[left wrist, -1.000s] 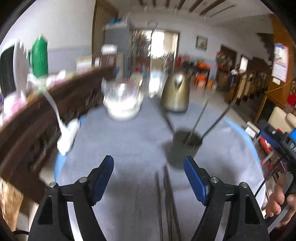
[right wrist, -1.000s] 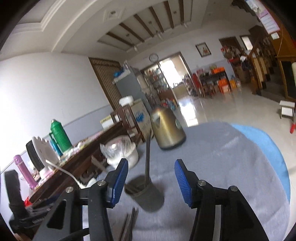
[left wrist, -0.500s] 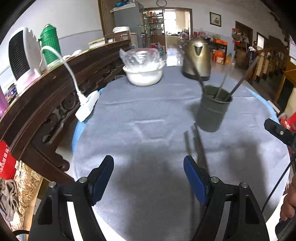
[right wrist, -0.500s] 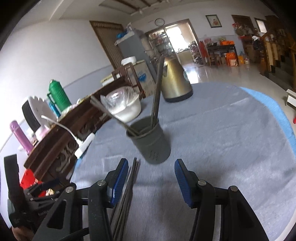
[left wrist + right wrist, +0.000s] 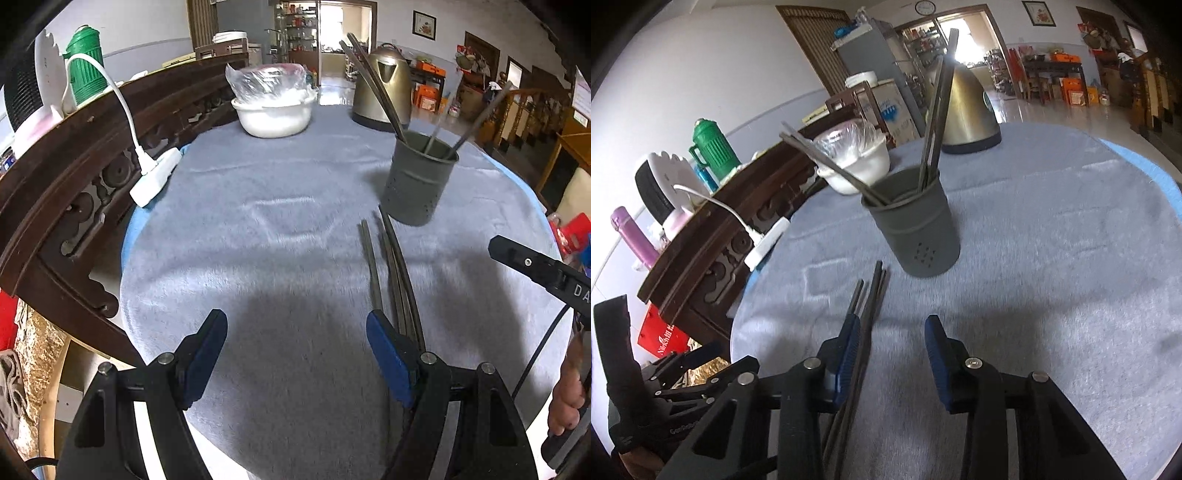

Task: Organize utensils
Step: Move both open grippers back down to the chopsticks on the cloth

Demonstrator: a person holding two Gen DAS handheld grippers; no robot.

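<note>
Both claws are empty right now. Left gripper (image 5: pixel 295 354) hangs low over the near edge of the grey-clothed table (image 5: pixel 258 258), its blue pads spread wide with nothing but cloth between them. Off to its left a white power strip (image 5: pixel 155 177) lies by the carved wooden bench, well away from the work, and further back sits a white bowl (image 5: pixel 275 114) under plastic wrap.

Moving rightward, the loose chopsticks (image 5: pixel 391 273) lie side by side on the cloth, their far tips just short of the holder and their near ends running under the left gripper's right finger. I'd count four or so, though they overlap and it's hard to be sure.

Just beyond them stands the dark utensil holder (image 5: pixel 419 181), upright, already carrying several chopsticks that lean out to both sides. A brass-coloured kettle (image 5: pixel 384 92) stands behind it.

Right gripper (image 5: pixel 892 354) hovers close over the near ends of those loose sticks, fingers parted, with the bundle passing beside its left pad and not pinched.

So by my reckoning the job is partway done: some sticks are in the cup, this last bundle remains to be lifted and dropped in.
</note>
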